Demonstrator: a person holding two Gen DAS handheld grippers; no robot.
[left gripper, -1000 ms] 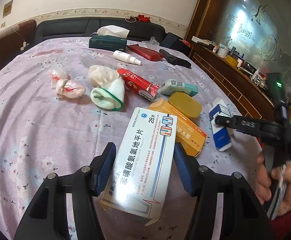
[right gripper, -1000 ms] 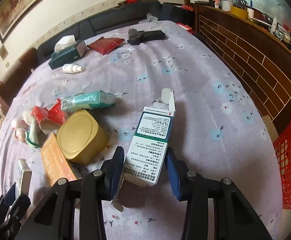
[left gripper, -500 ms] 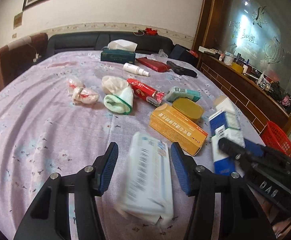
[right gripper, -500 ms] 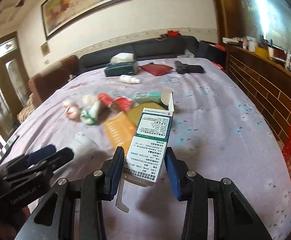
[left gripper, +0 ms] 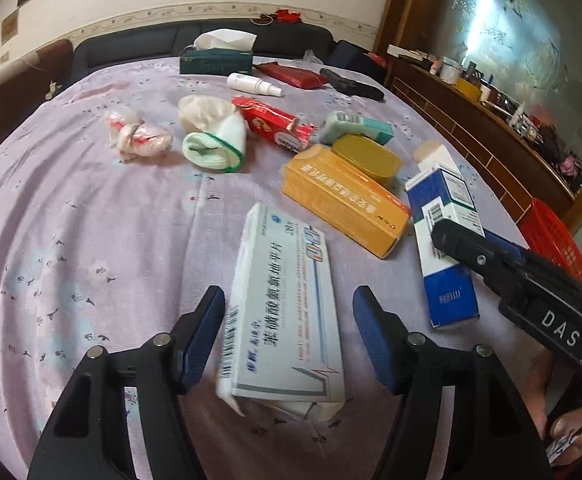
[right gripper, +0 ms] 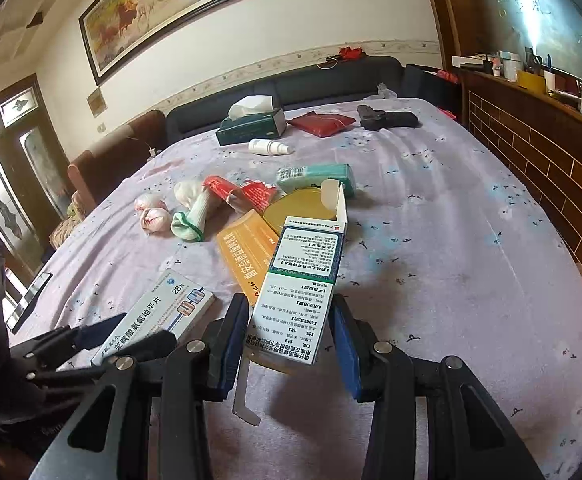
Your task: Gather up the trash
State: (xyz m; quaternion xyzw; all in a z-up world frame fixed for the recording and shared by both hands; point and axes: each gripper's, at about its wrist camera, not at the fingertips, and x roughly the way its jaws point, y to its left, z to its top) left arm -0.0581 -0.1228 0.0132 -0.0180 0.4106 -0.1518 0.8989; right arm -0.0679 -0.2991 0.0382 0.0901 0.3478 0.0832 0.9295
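- Lilac floral tablecloth [left gripper: 71, 220]: spread underneath and all round.
- Green tissue box [left gripper: 215, 62]: far ahead, white tissue standing out of top.
- White spray bottle [left gripper: 253, 84]: on its side, just nearer than tissue box.
- Red pouch [left gripper: 291, 74]: flat, far ahead, right of tissue box.
- Black object [left gripper: 351, 85]: just right of pouch; kind unclear.
- Dark sofa [left gripper: 131, 46]: beyond far edge.
- Framed horse painting [right gripper: 163, 12]: high on wall, ahead-left.
- Wooden counter [right gripper: 531, 128]: along right side, small containers on top.

A home living room: a framed horse painting [right gripper: 159, 8] hangs above a dark leather sofa [right gripper: 291, 88], a lilac floral cloth covers the table [right gripper: 451, 208], and a cluttered brick-patterned wooden sideboard [right gripper: 539, 128] stands alongside.
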